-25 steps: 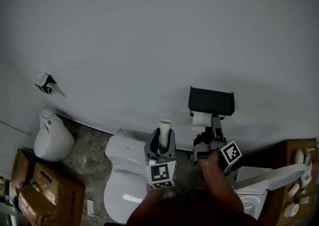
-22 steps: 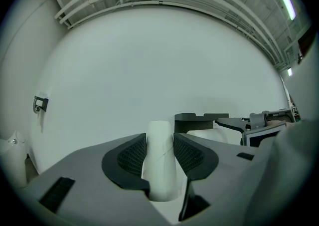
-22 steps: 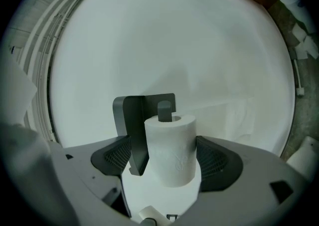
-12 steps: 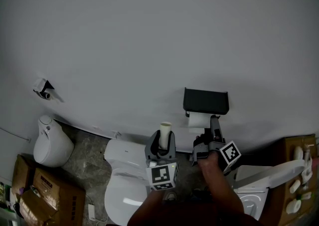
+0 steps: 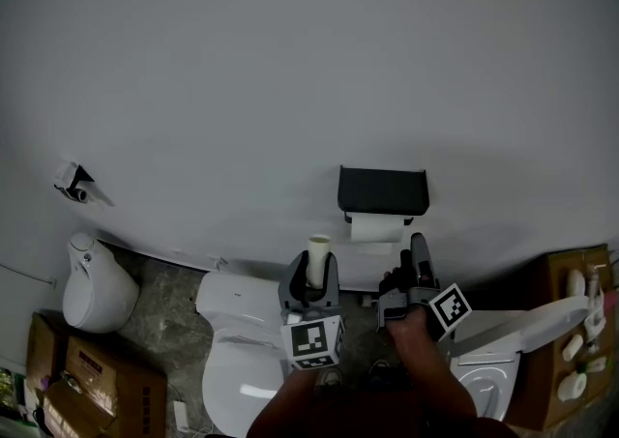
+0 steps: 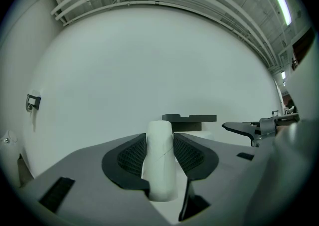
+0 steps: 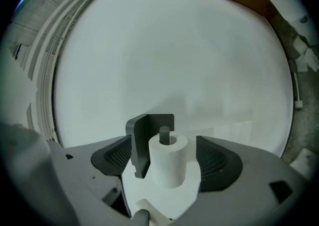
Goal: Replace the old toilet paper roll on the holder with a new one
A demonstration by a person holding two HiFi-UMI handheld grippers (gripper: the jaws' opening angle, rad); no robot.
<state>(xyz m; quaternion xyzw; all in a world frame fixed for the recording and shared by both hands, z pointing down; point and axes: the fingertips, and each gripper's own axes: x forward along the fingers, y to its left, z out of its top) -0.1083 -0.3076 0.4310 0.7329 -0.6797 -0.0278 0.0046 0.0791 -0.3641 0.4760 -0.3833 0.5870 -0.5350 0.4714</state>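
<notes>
Head view, left gripper (image 5: 314,277): held out level toward the wall, its marker cube facing the camera, jaws clamped on a cardboard tube (image 5: 319,250) that stands upright out of them
Head view, right gripper (image 5: 413,260): carried on the right hand (image 5: 418,328), turned on its side, tips just below and to the right of the holder (image 5: 382,192)
Head view, toilet paper roll (image 5: 375,227): white and full-looking, hanging under the black holder on the wall
Head view, room: plain white wall (image 5: 290,69); grey mottled floor (image 5: 169,306); a toilet (image 5: 232,368) below the left gripper; a second toilet (image 5: 513,349) with its lid raised at the right; cardboard boxes (image 5: 87,378) at lower left

Left gripper view, jaws: both ribbed pads press the sides of the tube (image 6: 160,170)
Left gripper view, tube: pale and smooth, with a faint slanting seam
Left gripper view, surroundings: the holder (image 6: 189,118) shows behind the tube against the wall; the right gripper (image 6: 249,129) juts in from the right at about the holder's height

Right gripper view, jaws: wide apart, gripping nothing; the roll (image 7: 169,167) shows in the gap and touches neither pad
Right gripper view, roll: threaded on a dark spindle (image 7: 164,132), the holder's black cover (image 7: 152,130) beside it on the left because this view is turned sideways
Right gripper view, room: white wall fills the picture
</notes>
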